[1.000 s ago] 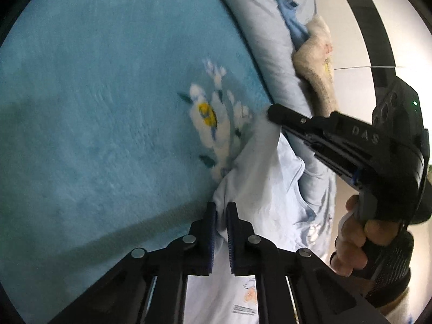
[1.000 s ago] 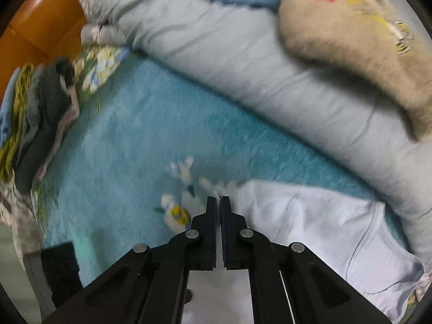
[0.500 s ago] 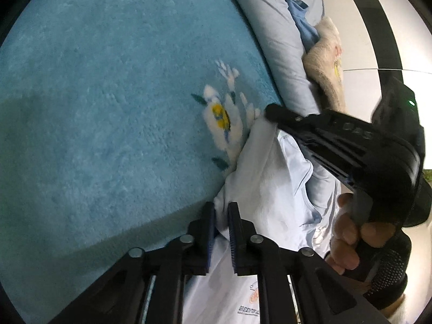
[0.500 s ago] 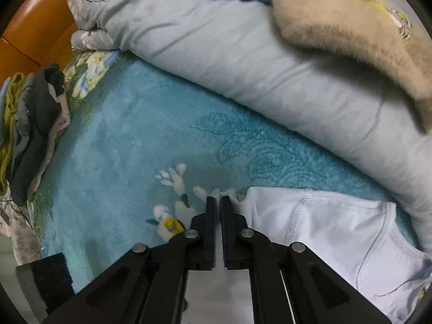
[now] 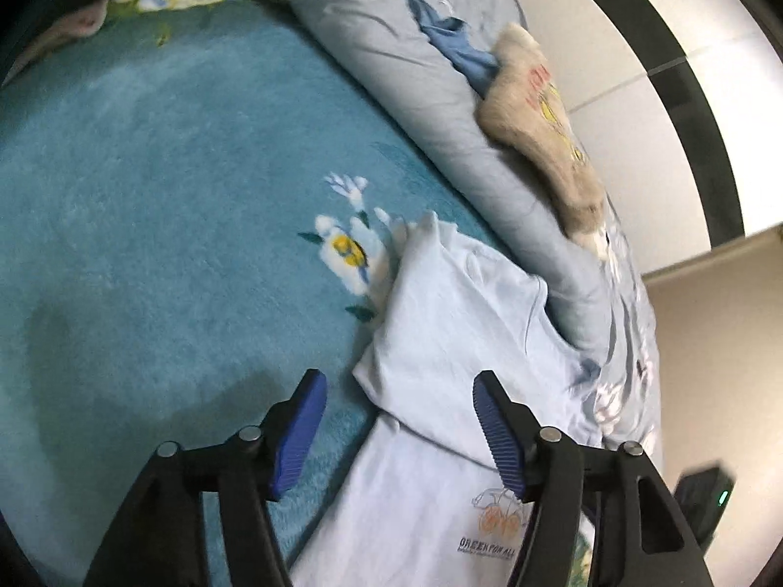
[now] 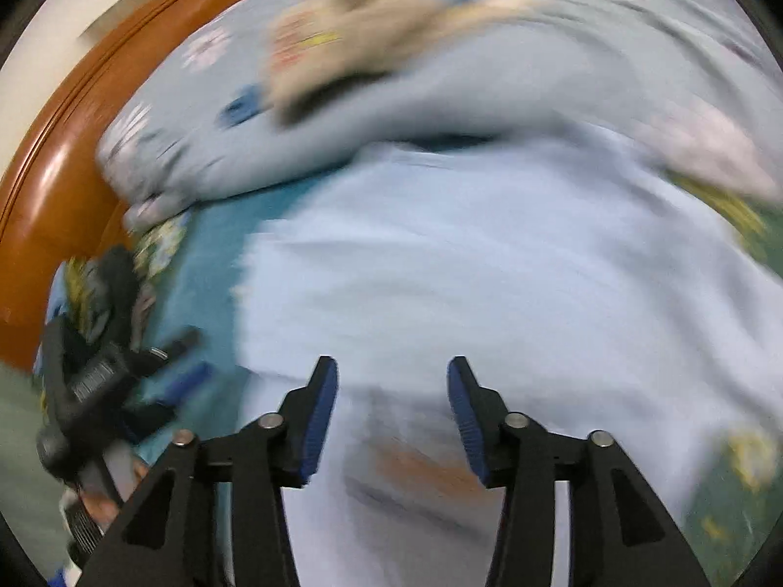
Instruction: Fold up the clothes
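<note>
T-shirt [image 5: 455,323], pale blue, lies folded over on the teal blanket [image 5: 147,195], freed: left gripper [image 5: 399,420] and right gripper [image 6: 391,406] have just been opening, jaws apart, nothing between. That fold looks placed; another remains.

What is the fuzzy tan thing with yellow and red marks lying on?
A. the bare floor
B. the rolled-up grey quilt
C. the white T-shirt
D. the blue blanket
B: in the left wrist view the fuzzy tan thing lies on top of the rolled grey quilt, above and apart from the white T-shirt.
</note>
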The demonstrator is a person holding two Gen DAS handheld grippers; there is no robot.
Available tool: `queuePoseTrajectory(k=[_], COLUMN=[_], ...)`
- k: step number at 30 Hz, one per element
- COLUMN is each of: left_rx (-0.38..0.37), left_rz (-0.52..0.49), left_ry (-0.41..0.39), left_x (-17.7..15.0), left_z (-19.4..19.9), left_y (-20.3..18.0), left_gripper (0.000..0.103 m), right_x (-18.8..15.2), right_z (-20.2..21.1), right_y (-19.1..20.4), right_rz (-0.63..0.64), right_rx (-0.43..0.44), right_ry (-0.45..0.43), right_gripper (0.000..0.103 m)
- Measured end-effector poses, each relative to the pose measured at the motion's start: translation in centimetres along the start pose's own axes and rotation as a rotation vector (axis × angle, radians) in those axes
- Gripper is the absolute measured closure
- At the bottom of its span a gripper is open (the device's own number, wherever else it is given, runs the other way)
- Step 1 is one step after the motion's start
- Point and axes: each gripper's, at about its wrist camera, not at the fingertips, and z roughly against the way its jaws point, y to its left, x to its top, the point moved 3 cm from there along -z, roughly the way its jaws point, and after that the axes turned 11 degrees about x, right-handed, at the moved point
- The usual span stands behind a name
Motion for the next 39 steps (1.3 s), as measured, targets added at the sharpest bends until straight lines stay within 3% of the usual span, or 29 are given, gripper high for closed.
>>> queuePoseTrajectory(k=[3, 4, 7, 12, 18, 23, 26, 28, 32, 34, 36, 39], left_rx=[0.035, 0.044, 0.070, 0.094, 0.105, 0.118, 0.110, 0.106, 0.113, 0.113, 0.115, 0.105], left_rz=[-0.032, -0.035, -0.030, -0.018, -0.059, -0.077, -0.044, -0.029, -0.057, -0.063, -0.069, -0.050], left_ry=[-0.033, -0.046, -0.077, -0.106, -0.121, -0.143, -0.147, -0.141, -0.137, -0.128, -0.123, -0.115], left_x=[-0.4, -0.5, -0.2, -0.6, -1.4, -1.4, -1.4, -1.5, -1.7, -1.9, -1.9, -1.8], left_z=[0.8, 1.2, 2.0, 3.4, 4.4, 5.4, 5.7, 5.6, 5.5, 5.2, 5.1, 4.9], left_y=[-0.1, 0.2, 0.4, 1.3, 0.5, 0.6, 1.2, 1.4, 0.9, 0.7, 0.7, 1.0], left_gripper=[0.022, 0.022, 0.021, 0.021, 0.021, 0.021, 0.021, 0.021, 0.021, 0.021, 0.021, 0.021], right_x=[-1.8, -2.4, -4.1, -6.0, -6.9, -8.0, -8.6, -9.0, -9.9, -10.0, -9.8, -7.2], right_z=[7.0, 9.4, 14.8, 20.4, 23.1, 24.3, 25.2, 25.4, 25.1, 25.3, 25.6, 26.7], right_y=[-7.0, -9.4, -15.4, -23.1, -29.1, -31.9, -33.1, -33.4, -34.8, -34.9, -34.6, -32.4], right_rz=[-0.180, -0.248, -0.423, -0.657, -0.821, -0.900, -0.935, -0.952, -1.013, -1.026, -1.020, -0.893], right_rx=[-0.049, -0.063, -0.093, -0.109, -0.089, -0.050, -0.005, 0.008, 0.049, 0.049, 0.044, 0.005], right_ry=[-0.148, -0.205, -0.365, -0.552, -0.671, -0.753, -0.819, -0.839, -0.866, -0.867, -0.862, -0.826], right_gripper=[0.038, 0.027, 0.010, 0.009, 0.009, 0.009, 0.018, 0.051, 0.071, 0.091, 0.095, 0.096])
